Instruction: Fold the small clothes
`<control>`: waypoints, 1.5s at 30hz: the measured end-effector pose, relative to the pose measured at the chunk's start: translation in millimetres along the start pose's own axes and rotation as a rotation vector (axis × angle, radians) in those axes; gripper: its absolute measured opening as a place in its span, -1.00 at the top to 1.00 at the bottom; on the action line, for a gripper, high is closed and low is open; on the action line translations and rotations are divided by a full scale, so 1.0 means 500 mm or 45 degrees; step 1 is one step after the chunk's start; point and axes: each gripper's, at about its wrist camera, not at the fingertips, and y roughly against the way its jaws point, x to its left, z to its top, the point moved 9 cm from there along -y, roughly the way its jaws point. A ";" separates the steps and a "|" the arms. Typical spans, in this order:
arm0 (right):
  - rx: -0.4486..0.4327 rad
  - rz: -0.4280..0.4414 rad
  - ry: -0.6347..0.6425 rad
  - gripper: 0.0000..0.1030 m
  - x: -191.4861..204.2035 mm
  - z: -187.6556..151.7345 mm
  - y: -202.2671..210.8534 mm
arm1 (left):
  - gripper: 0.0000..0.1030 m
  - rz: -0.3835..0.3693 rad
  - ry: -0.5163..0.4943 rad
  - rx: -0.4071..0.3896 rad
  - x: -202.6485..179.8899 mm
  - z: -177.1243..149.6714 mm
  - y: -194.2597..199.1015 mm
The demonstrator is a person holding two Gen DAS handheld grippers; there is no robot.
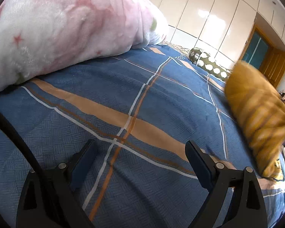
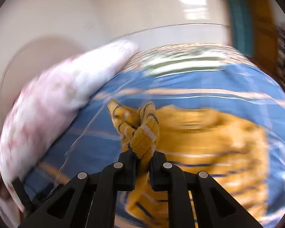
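In the left wrist view, the left gripper (image 1: 140, 152) has its jaws spread wide with nothing between them, poised over a blue bedspread (image 1: 104, 87) crossed by tan bands and thin white lines. A thick pink and white blanket (image 1: 66, 28) is heaped on the bed at the upper left, resting on the bedspread. Farther back lies a green bolster with pale spots (image 1: 209, 62), near the foot of tall white wardrobe doors (image 1: 209, 9). A wooden door frame (image 1: 271, 64) stands at the right. At the right edge, a mustard-yellow knit garment with dark stripes (image 1: 256, 110) appears blurred and raised off the bedspread, well apart from the left gripper. In the right wrist view, everything beyond the fingers is smeared by blur. The right gripper (image 2: 142, 157) has its jaws clamped on a bunched fold of the yellow garment (image 2: 144, 133), which sticks up between the fingers (image 2: 126, 163) with a small white label showing on the knit. The rest of the garment spreads below and to the right, above the blue bedspread (image 2: 180, 83). The pink blanket (image 2: 57, 98) stretches across the left side, and the pale wardrobe doors (image 2: 85, 9) fill the top.
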 end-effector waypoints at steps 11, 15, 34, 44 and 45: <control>0.108 0.017 -0.429 0.78 -0.324 -0.174 0.060 | -0.80 0.166 -0.151 0.114 -0.019 -0.009 -0.021; 0.101 0.074 -0.397 0.78 -0.310 -0.181 0.058 | -0.80 0.198 -0.242 0.179 -0.060 -0.010 0.004; -0.100 0.106 -0.389 0.52 -0.366 -0.094 0.162 | -0.74 -0.241 -0.795 0.256 -0.711 -0.081 -0.027; 0.248 0.218 -0.347 1.00 -0.349 -0.108 -0.067 | -0.50 -0.313 -0.579 0.456 -0.693 -0.168 -0.082; 0.210 0.227 -0.332 1.00 -0.353 -0.114 -0.061 | -0.50 -0.318 -0.581 0.463 -0.689 -0.170 -0.080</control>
